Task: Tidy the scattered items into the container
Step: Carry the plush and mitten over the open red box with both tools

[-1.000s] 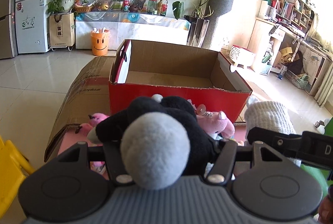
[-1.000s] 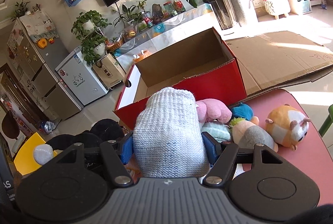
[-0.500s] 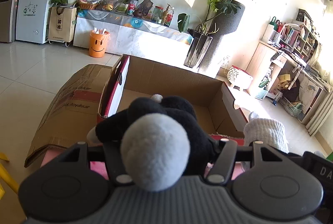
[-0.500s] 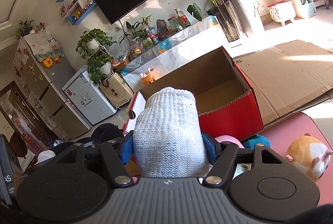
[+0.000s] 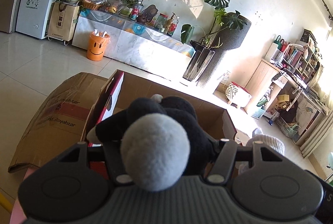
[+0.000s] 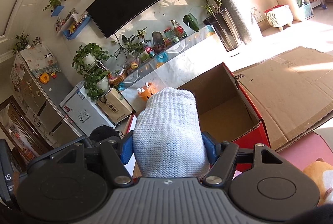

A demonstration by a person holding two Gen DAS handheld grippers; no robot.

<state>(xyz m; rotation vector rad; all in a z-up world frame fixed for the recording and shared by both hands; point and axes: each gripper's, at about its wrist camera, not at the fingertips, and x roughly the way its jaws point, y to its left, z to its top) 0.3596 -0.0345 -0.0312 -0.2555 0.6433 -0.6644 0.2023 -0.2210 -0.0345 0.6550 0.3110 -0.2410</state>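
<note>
Over the red box: two toys are carried at once, neither yet dropped.
Left gripper: clamped on a black plush toy with a grey pompom, held above the box's near edge.
Right gripper: closed around a white knitted toy, also at the near edge.
Cardboard box: the visible floor is bare; nothing seen inside.
Still out: an orange plush on the pink table.
Progress: early, judging by the bare box.
</note>
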